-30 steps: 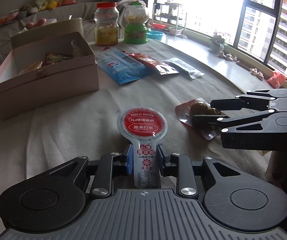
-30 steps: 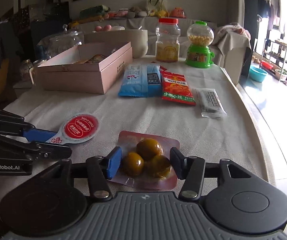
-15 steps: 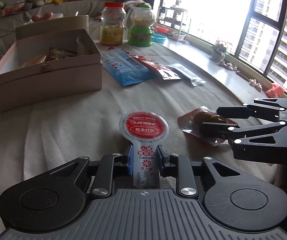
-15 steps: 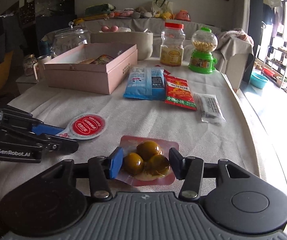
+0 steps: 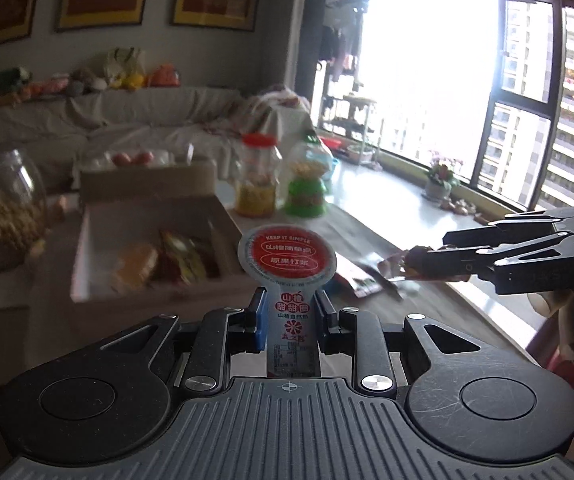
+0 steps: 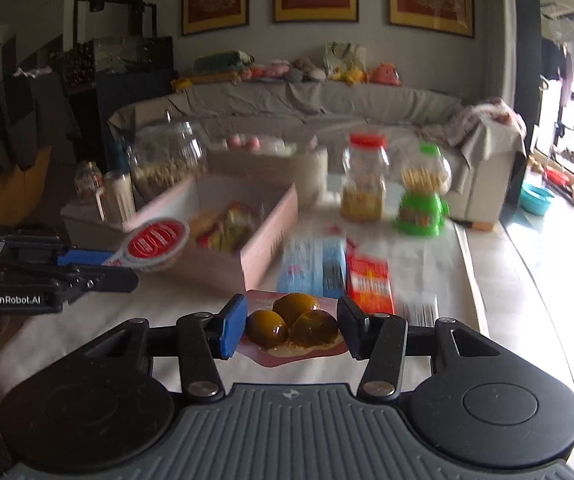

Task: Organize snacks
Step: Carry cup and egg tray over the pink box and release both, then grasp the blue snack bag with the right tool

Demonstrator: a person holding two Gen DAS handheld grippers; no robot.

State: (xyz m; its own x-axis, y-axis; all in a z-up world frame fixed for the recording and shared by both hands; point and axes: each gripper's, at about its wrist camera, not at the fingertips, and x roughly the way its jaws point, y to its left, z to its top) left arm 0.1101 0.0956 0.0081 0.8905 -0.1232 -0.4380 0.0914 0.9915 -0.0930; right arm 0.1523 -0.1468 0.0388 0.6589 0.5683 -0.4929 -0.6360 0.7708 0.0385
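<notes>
Red-lidded snack cup (image 5: 287, 261) clamped in left gripper (image 5: 290, 316), lifted near pink box (image 6: 267, 216) | right gripper (image 6: 292, 322) closed on egg pack (image 6: 293, 320), above table | step: carrying; next: release inside box

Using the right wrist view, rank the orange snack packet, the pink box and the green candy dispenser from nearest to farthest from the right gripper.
1. Orange snack packet: just ahead, slightly right of the right gripper.
2. Pink box: farther back, left.
3. Green candy dispenser: farthest, back right.
</notes>
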